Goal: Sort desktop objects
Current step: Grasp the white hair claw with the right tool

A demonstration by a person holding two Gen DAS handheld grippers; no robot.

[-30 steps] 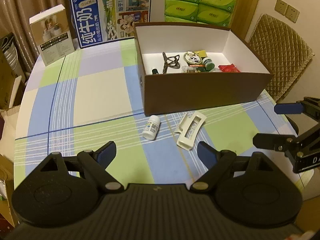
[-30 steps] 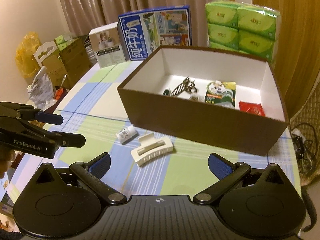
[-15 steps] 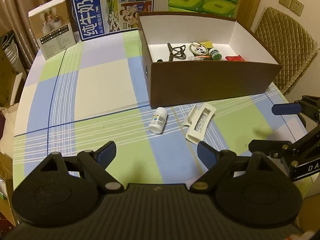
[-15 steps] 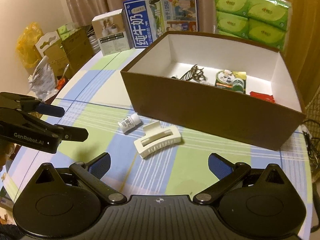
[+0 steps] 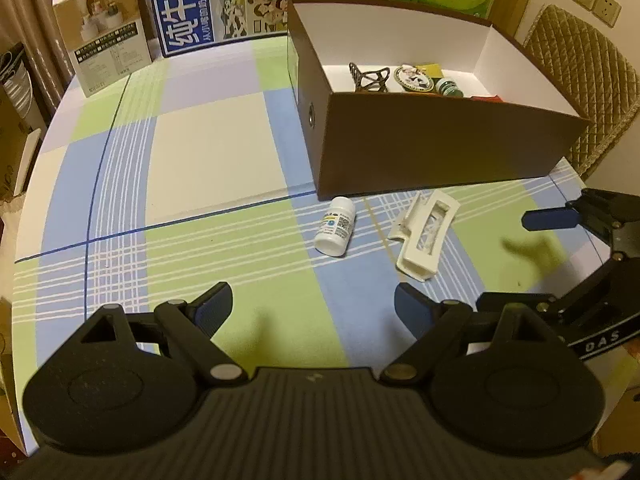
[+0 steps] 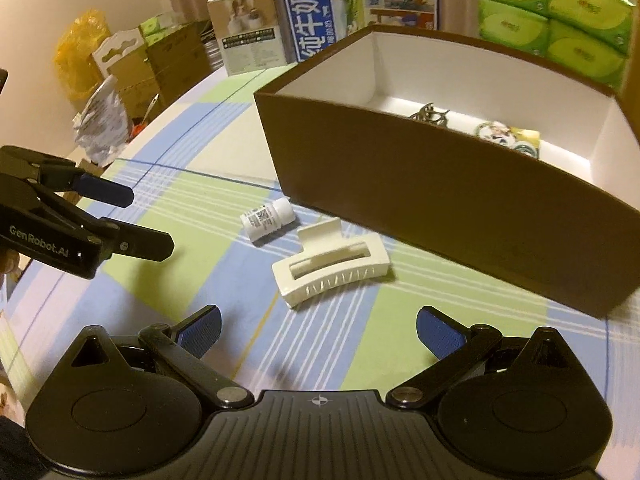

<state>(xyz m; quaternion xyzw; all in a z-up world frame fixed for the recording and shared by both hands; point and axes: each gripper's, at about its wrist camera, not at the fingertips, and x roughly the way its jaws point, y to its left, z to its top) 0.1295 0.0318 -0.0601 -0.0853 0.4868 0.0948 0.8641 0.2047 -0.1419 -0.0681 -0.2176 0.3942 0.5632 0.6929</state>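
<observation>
Checked tablecloth (image 5: pixel 200 168): blue, green and cream squares, bearing all items below.

Left gripper (image 5: pixel 312 308): jaws spread wide, nothing between them, poised above the cloth short of the bottle.

1 white pill bottle (image 5: pixel 336 226): lying on its side, cap toward the box, just in front of the box's near corner.

1 white hair claw clip (image 5: pixel 426 236): lying flat just right of the bottle, not touching it.

Right gripper (image 6: pixel 318 332): jaws spread wide, empty, the clip lying just beyond its fingertips.

1 brown box (image 5: pixel 440 148): open-topped, white inside. Holds 1 dark claw clip (image 5: pixel 370 78), 1 round tin (image 5: pixel 414 79), 1 green-capped bottle (image 5: pixel 448 88), and a red item, possibly a packet, mostly hidden by the wall.
</observation>
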